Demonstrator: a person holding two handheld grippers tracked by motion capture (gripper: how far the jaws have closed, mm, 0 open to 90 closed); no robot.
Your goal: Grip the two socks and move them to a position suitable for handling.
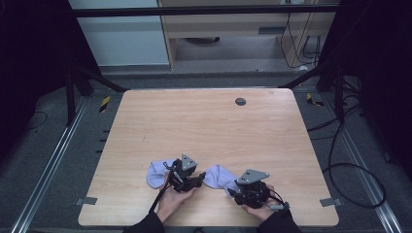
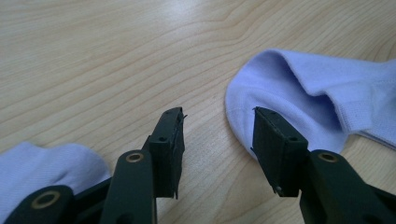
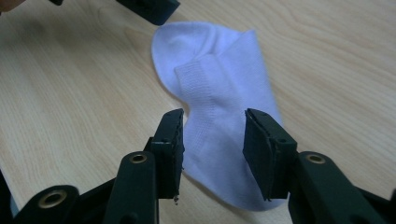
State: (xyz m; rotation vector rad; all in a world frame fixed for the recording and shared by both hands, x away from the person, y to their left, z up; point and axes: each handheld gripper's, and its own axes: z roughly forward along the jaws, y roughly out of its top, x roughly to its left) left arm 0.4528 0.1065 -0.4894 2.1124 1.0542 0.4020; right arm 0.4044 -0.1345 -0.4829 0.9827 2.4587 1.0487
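Socks lie near the table's (image 1: 145, 116) front edge: one (image 1: 158, 174) by our left gripper (image 1: 190, 180), one (image 1: 219, 175) between both grippers. Our right gripper (image 3: 212, 140) straddles its sock (image 3: 219, 98) with parted jaws, not yet pinching; left jaws also stand apart, likely readying a two-handed pickup

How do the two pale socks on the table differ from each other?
The left sock lies to the left of the left gripper, while the right sock lies between the left gripper and the right gripper. In the right gripper view the right sock has its ribbed cuff folded over and sits between that gripper's open jaws; the left sock is partly hidden, so its fold is unclear. Both are pale lilac-white ankle socks lying flat on the wooden table.
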